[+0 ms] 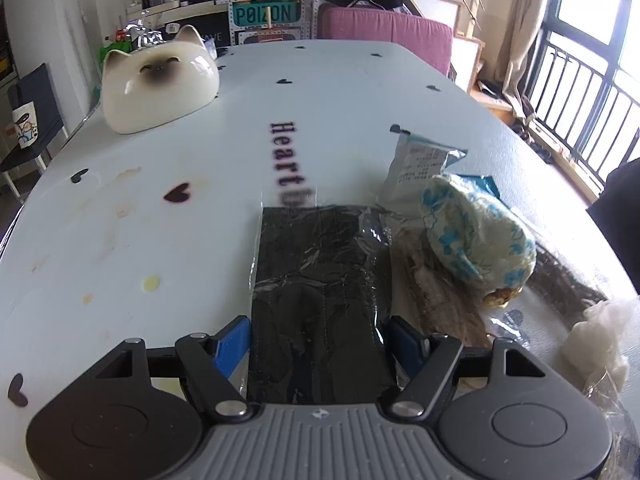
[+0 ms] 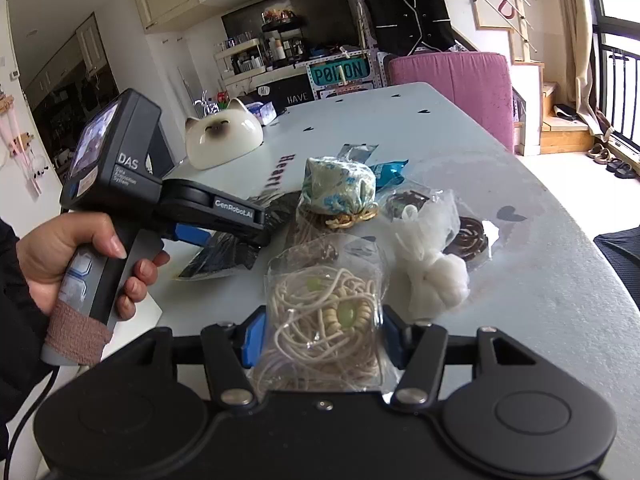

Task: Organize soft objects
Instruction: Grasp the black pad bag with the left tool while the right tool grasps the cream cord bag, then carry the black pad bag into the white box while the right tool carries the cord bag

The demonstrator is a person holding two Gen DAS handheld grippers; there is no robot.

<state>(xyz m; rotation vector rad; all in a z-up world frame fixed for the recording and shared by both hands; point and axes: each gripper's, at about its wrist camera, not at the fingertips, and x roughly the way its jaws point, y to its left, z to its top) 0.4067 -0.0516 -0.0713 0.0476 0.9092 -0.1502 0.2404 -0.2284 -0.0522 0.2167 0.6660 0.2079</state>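
Cloth pouch (image 1: 478,228) right of black packet (image 1: 320,280)

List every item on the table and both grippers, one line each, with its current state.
left gripper: shut on black packet
black packet: flat, wrapped
right gripper: shut on bag of cream cord
bag of cream cord: gripped, crumpled
floral pouch: upright, tied shut
white mesh bag: lying, untouched
cat ornament: upright, apart
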